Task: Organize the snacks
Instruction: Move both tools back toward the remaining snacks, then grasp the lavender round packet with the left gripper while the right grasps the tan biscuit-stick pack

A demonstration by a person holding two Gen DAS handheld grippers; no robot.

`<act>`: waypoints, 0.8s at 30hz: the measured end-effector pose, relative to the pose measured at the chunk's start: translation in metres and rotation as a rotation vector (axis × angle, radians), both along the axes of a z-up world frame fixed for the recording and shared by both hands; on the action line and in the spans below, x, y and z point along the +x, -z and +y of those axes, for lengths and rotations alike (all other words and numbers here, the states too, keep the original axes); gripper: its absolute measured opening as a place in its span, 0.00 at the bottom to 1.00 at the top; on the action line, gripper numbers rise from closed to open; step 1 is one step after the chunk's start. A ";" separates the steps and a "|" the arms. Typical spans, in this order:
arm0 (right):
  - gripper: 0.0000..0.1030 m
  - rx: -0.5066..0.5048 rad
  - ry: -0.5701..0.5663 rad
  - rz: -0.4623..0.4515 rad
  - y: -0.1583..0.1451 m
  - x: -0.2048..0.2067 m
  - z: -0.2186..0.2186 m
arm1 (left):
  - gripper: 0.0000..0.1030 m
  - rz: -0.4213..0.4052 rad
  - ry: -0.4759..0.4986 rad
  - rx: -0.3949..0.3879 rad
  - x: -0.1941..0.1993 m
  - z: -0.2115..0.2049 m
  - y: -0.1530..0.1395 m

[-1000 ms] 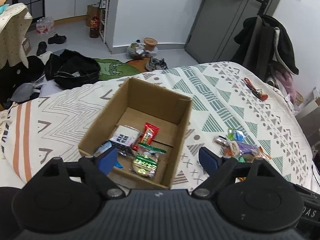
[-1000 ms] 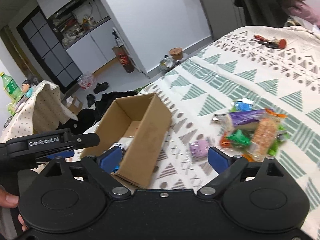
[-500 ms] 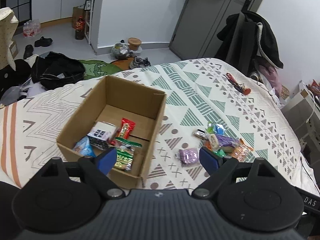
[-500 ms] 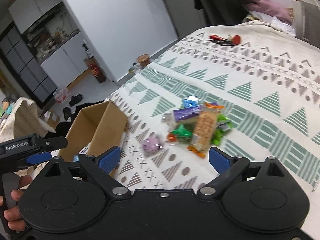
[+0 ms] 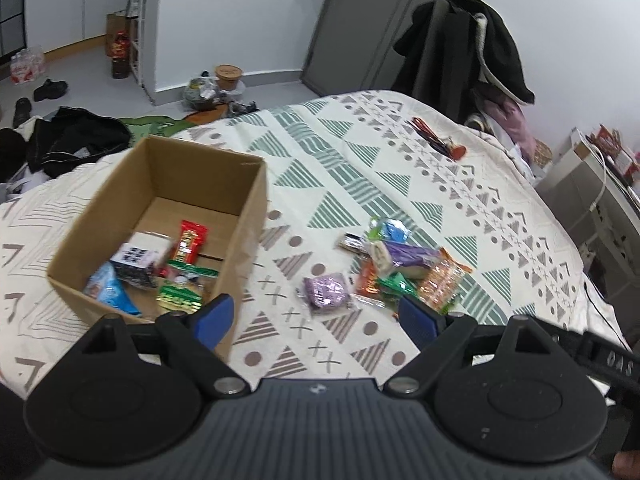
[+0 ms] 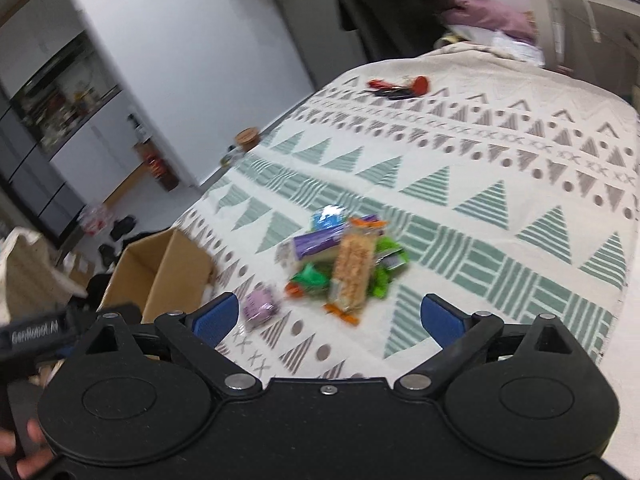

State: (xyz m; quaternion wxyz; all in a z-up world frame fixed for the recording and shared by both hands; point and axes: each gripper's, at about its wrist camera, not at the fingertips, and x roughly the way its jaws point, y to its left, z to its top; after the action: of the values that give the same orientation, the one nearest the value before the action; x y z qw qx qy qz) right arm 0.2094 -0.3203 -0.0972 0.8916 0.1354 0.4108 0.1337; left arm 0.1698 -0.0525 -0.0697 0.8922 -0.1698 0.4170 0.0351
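Both claws, left [image 5: 316, 316] and right [image 6: 330, 318], are wide and empty over the bed [image 5: 500, 216]; we judge the snacks [image 5: 400, 268] beside the box [image 5: 244, 216] light, crinkly, slippery, so pinch the purple pack [image 5: 326, 292] mid-body.

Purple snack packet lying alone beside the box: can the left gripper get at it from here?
Probably yes. The purple snack packet lies apart from the snack pile and cardboard box, with nothing over it, and the open left gripper is empty.
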 end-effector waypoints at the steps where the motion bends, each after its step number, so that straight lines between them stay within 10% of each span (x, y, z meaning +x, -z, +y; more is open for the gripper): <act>1: 0.95 0.007 0.014 0.004 0.002 0.002 -0.001 | 0.86 0.003 0.006 -0.001 0.002 -0.002 0.003; 24: 0.54 0.078 0.024 0.097 0.049 0.057 0.001 | 0.81 0.048 0.039 0.001 0.058 -0.033 0.073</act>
State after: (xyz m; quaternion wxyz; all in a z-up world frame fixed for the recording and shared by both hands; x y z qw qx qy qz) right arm 0.2661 -0.3195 -0.1463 0.8663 0.1814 0.4462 0.1321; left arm 0.2276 -0.0854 -0.1429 0.8826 -0.1603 0.4415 0.0219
